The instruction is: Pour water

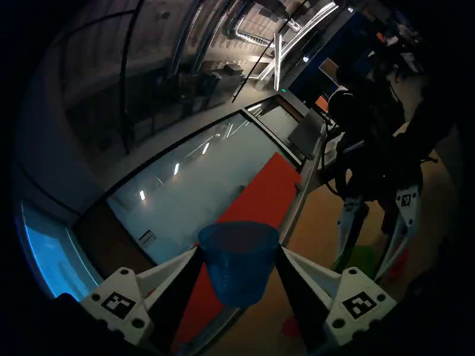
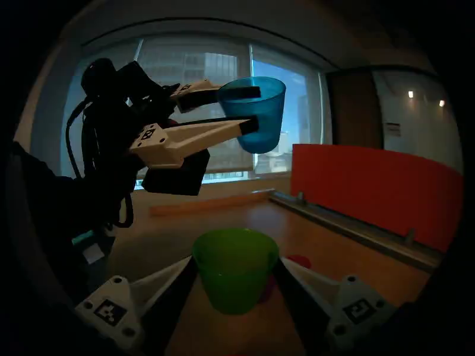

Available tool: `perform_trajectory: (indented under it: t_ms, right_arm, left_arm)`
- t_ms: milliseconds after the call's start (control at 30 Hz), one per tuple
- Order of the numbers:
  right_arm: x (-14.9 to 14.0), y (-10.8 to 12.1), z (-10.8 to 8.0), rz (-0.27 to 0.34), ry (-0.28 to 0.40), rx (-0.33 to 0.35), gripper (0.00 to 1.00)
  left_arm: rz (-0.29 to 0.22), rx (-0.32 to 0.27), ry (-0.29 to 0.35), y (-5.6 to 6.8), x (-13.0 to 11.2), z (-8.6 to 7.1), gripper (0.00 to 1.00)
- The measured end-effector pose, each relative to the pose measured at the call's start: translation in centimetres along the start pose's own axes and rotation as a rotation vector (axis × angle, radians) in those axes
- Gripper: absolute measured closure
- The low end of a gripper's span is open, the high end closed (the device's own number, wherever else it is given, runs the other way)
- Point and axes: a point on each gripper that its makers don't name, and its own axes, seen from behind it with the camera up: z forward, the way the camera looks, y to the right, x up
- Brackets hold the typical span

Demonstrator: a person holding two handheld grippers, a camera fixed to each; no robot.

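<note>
L gripper (image 1: 239, 256) clamped on translucent blue plastic cup (image 1: 240, 273), held high, approx upright, so nothing spills yet. R gripper (image 2: 236, 264) clamps green plastic cup (image 2: 236, 279) low near wooden tabletop (image 2: 178, 243), prob. steadying it as receiver. Water not visible.

At six o'clock in the left gripper view, the blue tapered plastic cup (image 1: 239, 270) looks translucent, with a finely textured wall. The white plastic fingers (image 1: 163, 274) of the left gripper (image 1: 239, 255) are matt. In the right gripper view, the green tapered plastic cup (image 2: 236, 270) at six o'clock is smooth and faintly glossy. The brown wooden tabletop (image 2: 225, 216) has a soft sheen. The orange flat divider panel (image 2: 380, 187) at three o'clock is matt and stands on a dull grey metal rail (image 2: 356, 231).
</note>
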Motion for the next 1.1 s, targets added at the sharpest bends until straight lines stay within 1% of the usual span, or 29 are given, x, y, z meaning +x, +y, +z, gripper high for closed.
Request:
perform_trajectory:
  t_ms: [267,667,967,1100]
  right_arm:
    - [0.04,0.21,-0.02,0.001,0.003,-0.004,0.1]
    - [0.11,0.21,-0.07,0.002,0.005,-0.005,0.1]
    - [0.17,0.2,-0.17,0.001,0.008,-0.005,0.1]
    - [0.08,0.27,-0.25,0.002,0.008,-0.007,0.1]
  left_arm:
    - [0.023,0.005,0.004,0.14,0.27,-0.05,0.16]
    - [0.091,0.012,0.021,0.48,0.59,0.08,0.16]
    - [0.138,0.029,0.021,0.18,0.36,0.45,0.16]
    - [0.17,0.035,0.022,-0.01,0.31,0.57,0.16]
